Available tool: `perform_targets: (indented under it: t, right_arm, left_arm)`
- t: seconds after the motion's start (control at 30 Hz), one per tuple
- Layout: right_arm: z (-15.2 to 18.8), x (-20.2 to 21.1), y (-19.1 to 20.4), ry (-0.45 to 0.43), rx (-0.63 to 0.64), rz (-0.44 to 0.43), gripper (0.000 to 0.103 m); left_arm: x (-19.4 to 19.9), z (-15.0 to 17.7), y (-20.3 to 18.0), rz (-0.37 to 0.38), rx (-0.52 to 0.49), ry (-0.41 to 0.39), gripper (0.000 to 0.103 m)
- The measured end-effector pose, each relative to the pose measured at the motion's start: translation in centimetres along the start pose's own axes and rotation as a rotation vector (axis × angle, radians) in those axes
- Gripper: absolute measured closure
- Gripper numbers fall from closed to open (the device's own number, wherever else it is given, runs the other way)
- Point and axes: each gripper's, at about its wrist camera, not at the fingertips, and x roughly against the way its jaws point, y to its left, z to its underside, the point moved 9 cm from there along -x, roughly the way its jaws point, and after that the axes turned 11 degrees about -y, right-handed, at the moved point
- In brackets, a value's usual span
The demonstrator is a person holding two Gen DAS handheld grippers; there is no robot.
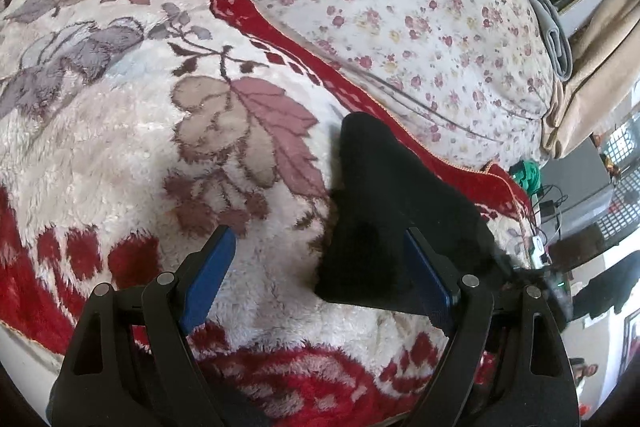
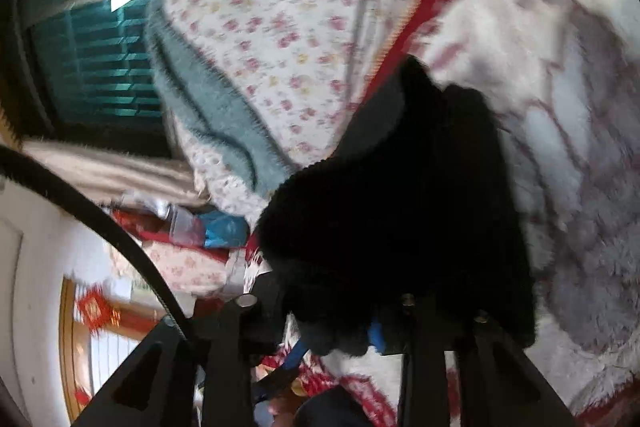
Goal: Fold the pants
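Plush red-and-white floral blanket (image 1: 120,155) filling frame, black pants (image 1: 384,211) bunched lower right, left gripper (image 1: 316,271) spread apart, right gripper (image 2: 336,339) clamped on pants, blurred.

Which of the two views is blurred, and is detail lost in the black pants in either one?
Left wrist view: sharp, the plush blanket fibres are crisp, fisheye bending at the edges; the black pants are a near-featureless dark mass. Right wrist view: motion blur smears the floral sheet, and the pants are crushed to black, hiding the right gripper fingers.
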Motion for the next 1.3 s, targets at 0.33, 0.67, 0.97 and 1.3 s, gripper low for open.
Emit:
perform_targets:
  t: [0.33,0.67,0.97,1.3]
  right_arm:
    - [0.7,0.2,0.7,-0.018,0.174,0.118,0.078]
    - [1.7,2.5,23.8,0.102,1.193,0.399,0.088]
    - [-6.4,10.4,40.6,-0.008,1.611,0.781,0.088]
    - [-12.5,20.6,52.9,-0.279,1.743,0.944,0.089]
  left_arm:
    - [1.0,-0.7,0.4,-0.007,0.009,-0.073,0.018]
    - [5.1,-0.4,3.1,0.044,0.105,-0.153,0.018]
    - [4.6,0.2,3.2,0.017,0.103,-0.114,0.018]
    - [4.5,0.3,2.8,0.033,0.082,-0.112,0.018]
